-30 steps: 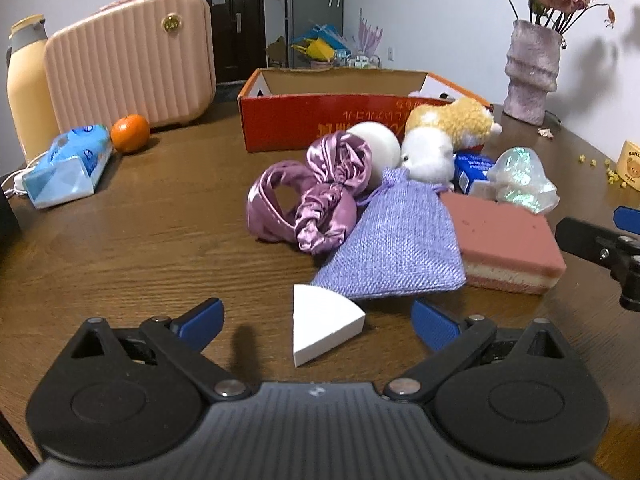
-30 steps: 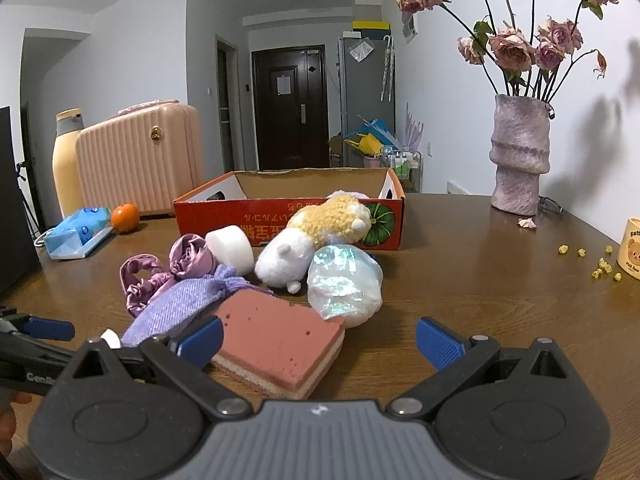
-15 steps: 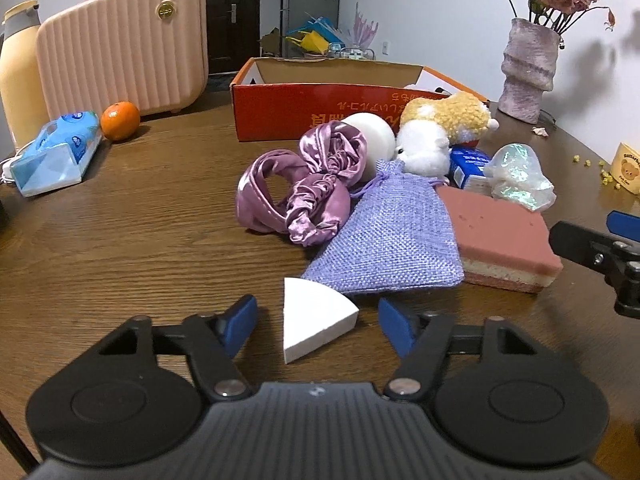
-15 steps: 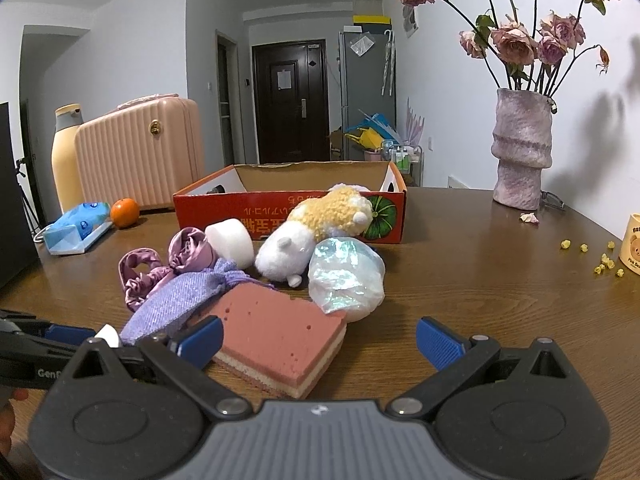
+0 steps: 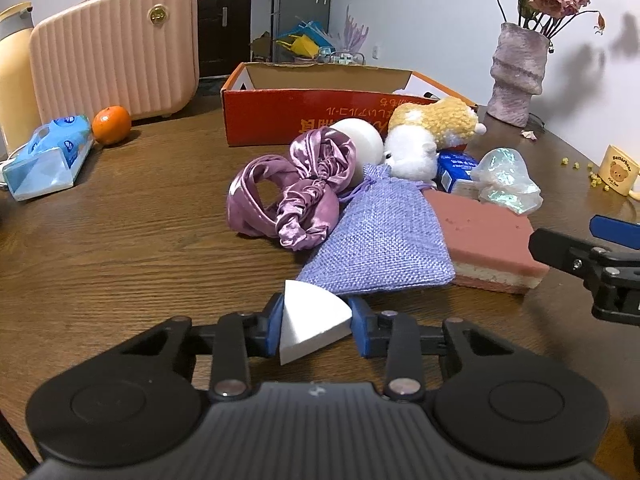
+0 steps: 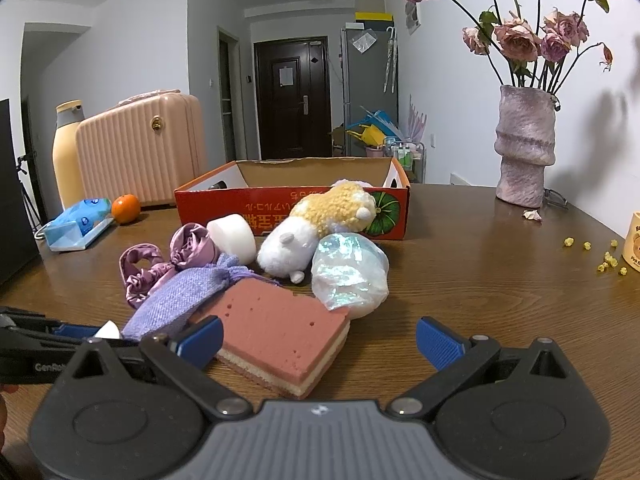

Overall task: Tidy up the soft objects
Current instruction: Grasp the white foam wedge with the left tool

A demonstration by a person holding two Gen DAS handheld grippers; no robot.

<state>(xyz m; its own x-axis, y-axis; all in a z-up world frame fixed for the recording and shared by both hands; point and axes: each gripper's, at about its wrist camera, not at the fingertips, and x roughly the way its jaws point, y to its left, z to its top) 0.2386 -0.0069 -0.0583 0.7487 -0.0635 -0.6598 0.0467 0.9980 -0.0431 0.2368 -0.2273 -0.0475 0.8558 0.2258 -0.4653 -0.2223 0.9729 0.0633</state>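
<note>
Dim, even indoor light, soft shadows on the wall, sharp focus, fisheye-bent edges.

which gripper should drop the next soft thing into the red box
Left. The left gripper is already shut on the white foam wedge, so it can carry it to the red box. The right gripper is open and holds nothing.
</note>
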